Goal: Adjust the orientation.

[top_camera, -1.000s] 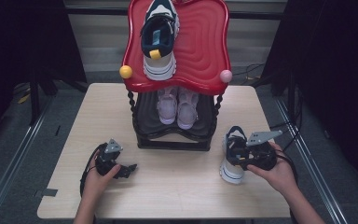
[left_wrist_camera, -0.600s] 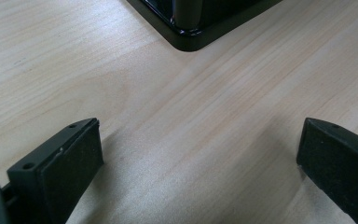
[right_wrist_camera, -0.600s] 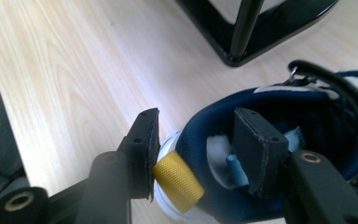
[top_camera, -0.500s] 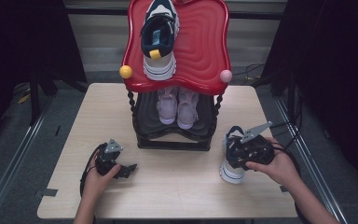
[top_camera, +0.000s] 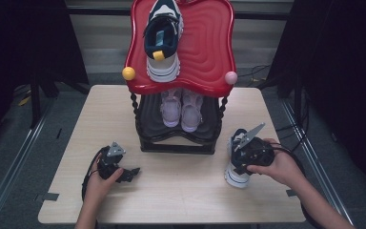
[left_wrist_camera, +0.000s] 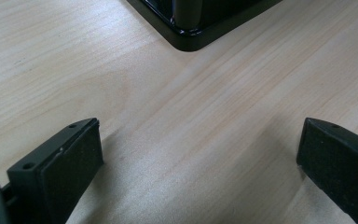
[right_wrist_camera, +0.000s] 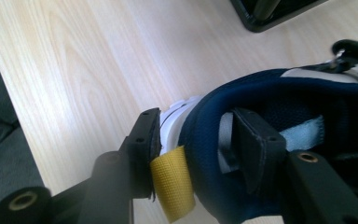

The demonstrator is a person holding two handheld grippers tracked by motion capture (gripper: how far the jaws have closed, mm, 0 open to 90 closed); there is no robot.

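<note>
A navy and white sneaker (top_camera: 237,175) stands on the wooden table (top_camera: 181,195) at the right, its toe toward the rack. My right gripper (top_camera: 242,153) is shut on its heel. In the right gripper view one jaw presses the outside of the heel by the yellow pull tab (right_wrist_camera: 172,182), and the other sits inside the sneaker (right_wrist_camera: 284,88) against the collar, with the gripper (right_wrist_camera: 196,126) gripping the heel wall. Its matching sneaker (top_camera: 162,40) lies on the red top shelf (top_camera: 209,45). My left gripper (top_camera: 129,172) rests open on the table at the left, nothing between its jaws (left_wrist_camera: 200,135).
A two-tier rack stands at the table's back middle, and a pair of pale pink shoes (top_camera: 182,107) sits on its black lower shelf (top_camera: 147,114). The rack's black base corner (left_wrist_camera: 198,35) lies just ahead of the left gripper. Yellow (top_camera: 128,73) and pink (top_camera: 230,77) knobs mark the red shelf's corners.
The right hand and its gripper have tilted slightly on the sneaker's heel, and the sneaker stays where it was. The left gripper has not moved.
</note>
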